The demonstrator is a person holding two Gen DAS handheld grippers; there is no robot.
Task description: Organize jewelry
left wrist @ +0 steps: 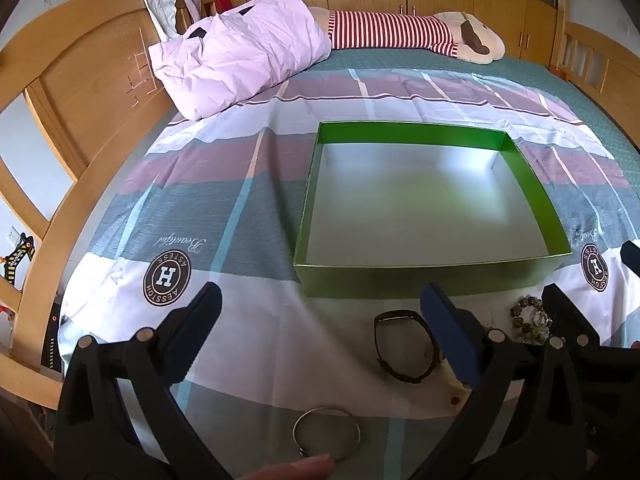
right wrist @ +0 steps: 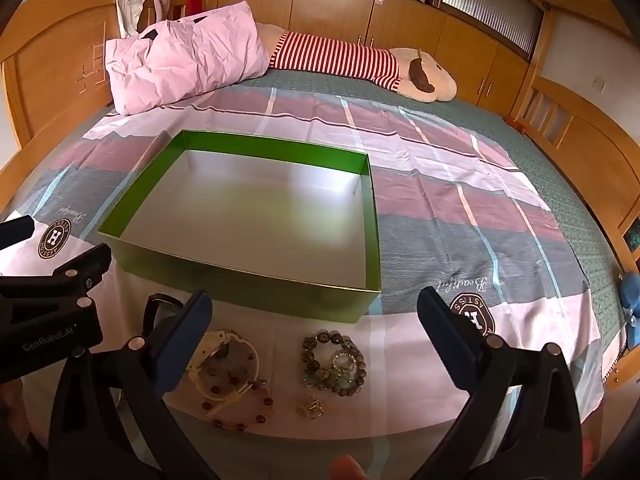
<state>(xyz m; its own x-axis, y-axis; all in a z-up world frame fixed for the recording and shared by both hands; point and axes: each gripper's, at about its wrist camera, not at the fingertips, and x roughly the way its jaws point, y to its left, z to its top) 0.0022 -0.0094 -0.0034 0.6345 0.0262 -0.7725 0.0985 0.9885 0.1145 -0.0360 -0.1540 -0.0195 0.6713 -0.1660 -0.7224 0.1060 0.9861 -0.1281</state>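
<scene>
A green box (left wrist: 432, 278) with a bare grey floor lies open on the bedspread; it also shows in the right wrist view (right wrist: 240, 280). In front of it lie a black watch (left wrist: 402, 346), a silver bangle (left wrist: 326, 434), a dark bead bracelet (right wrist: 334, 362), a cream strap piece (right wrist: 224, 364), a brown bead string (right wrist: 240, 412) and a small gold piece (right wrist: 310, 407). My left gripper (left wrist: 320, 312) is open and empty above the watch and bangle. My right gripper (right wrist: 314, 316) is open and empty above the bead bracelet.
A pink pillow (left wrist: 236, 52) and a striped plush toy (left wrist: 404, 32) lie at the far end of the bed. Wooden bed rails (left wrist: 68, 92) run along both sides. The left gripper's body (right wrist: 48, 312) sits at the left of the right wrist view.
</scene>
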